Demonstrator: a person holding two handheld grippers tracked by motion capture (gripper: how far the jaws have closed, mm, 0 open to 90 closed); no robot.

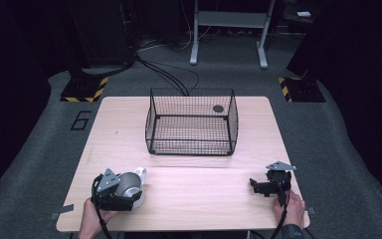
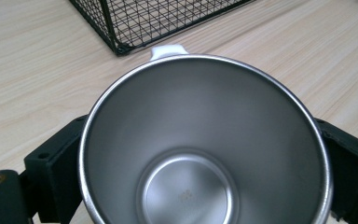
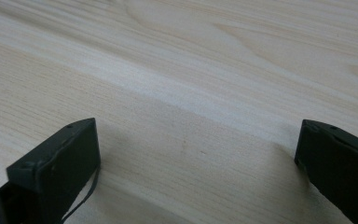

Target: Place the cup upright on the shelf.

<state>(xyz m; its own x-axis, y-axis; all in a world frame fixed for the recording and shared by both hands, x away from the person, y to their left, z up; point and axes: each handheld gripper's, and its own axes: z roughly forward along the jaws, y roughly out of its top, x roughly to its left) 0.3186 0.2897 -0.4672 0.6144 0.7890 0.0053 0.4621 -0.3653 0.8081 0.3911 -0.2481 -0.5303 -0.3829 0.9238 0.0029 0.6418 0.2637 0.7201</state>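
While a steel cup with a white handle is sitting at the wooden table's near-left, just short of the black wire basket, the left gripper is clasping its sides and the right gripper is resting wide open, empty, near-right.

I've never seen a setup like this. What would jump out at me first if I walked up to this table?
Probably the black wire basket standing at the middle of the wooden table, toward its far side. Next, at the near left, the left gripper clamps a shiny steel cup with a white handle, empty inside. At the near right, the right gripper rests open above bare wood.
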